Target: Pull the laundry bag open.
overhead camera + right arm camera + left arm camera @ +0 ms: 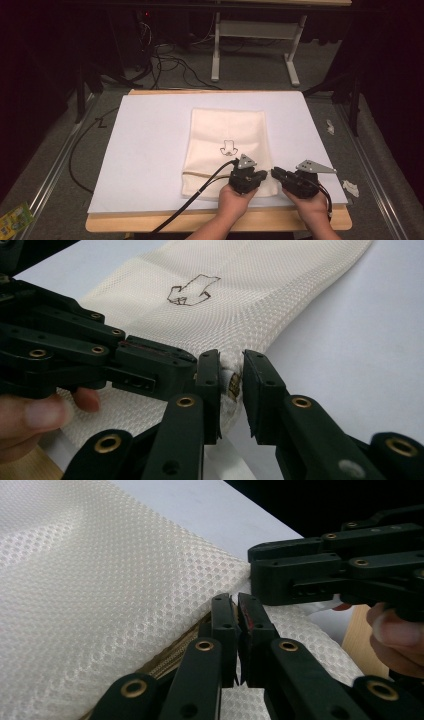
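Clearly soft, light, floppy: cream mesh zip bag [227,150] with small black outline drawing, flat on white sheet [150,150] over wooden table [215,222], near edge close to person. Likely to sag and slide — best taken at stiffer zipper seam or corner hem. Left gripper [235,607] clamped tight on near edge beside zipper. Right gripper [231,375] at near right corner — 2 jaws narrowly apart, bag corner between, pads seemingly not pressing.
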Tool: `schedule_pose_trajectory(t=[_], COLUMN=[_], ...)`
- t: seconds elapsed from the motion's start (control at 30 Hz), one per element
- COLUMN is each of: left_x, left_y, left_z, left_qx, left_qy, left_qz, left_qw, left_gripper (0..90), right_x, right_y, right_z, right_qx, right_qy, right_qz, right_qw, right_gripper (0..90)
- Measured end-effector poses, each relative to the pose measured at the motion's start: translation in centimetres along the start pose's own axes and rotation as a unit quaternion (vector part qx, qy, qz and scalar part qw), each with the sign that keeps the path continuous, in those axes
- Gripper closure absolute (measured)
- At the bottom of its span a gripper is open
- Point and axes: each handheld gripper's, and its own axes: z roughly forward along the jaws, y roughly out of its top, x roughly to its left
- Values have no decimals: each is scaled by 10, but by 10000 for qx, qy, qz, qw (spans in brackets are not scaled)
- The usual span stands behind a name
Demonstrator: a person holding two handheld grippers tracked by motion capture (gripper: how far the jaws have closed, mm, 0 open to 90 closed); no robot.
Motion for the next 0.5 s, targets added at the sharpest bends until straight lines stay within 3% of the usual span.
schedule_pose_trajectory(t=[0.23, 0.4, 0.5], left_x=[5, 3, 2], left_y=[-4, -4, -5], left_z=[1, -1, -5], left_qx=[56, 25, -76], left_qy=[-57, 165, 177], left_qz=[15, 137, 60], left_qw=[10000, 9998, 9998], left_gripper=[876, 878, 878], right_x=[3, 10, 14], right_y=[0, 3, 3], right_z=[5, 4, 3], right_qx=[58, 78, 59], right_qy=[12, -198, -249], right_qz=[-145, -384, -470], right_qw=[9999, 9990, 9986], right_gripper=[846, 868, 872])
